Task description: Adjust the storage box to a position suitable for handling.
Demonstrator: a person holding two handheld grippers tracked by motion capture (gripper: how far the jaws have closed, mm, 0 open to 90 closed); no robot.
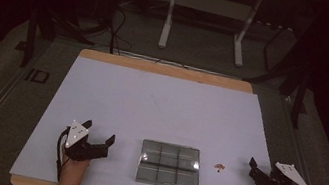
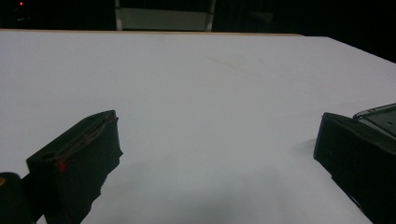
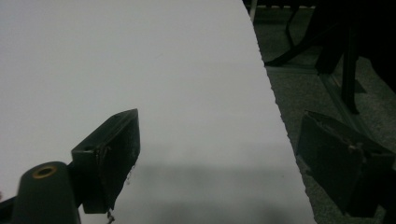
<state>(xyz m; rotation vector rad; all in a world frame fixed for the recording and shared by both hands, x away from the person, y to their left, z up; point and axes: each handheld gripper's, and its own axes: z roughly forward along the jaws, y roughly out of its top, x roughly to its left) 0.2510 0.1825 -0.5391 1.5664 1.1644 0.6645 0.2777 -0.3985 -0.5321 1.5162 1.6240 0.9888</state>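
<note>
both grippers sit wide open and empty at the near edge. the clear plastic compartment box [image 1: 169, 164] lies flat between them, long axis running side to side. the left gripper [image 1: 101, 132] is just beside the box's left end; the right gripper [image 1: 261, 170] stands farther off, past a small reddish-brown scrap [image 1: 219, 167] by the box's right end.

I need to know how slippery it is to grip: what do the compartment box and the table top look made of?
The box looks like clear hard plastic: glossy, with glints on the lid and dividers showing through. The table top looks like a matte white sheet over a wooden board, whose tan edge shows; the sheet's material is unclear.
</note>
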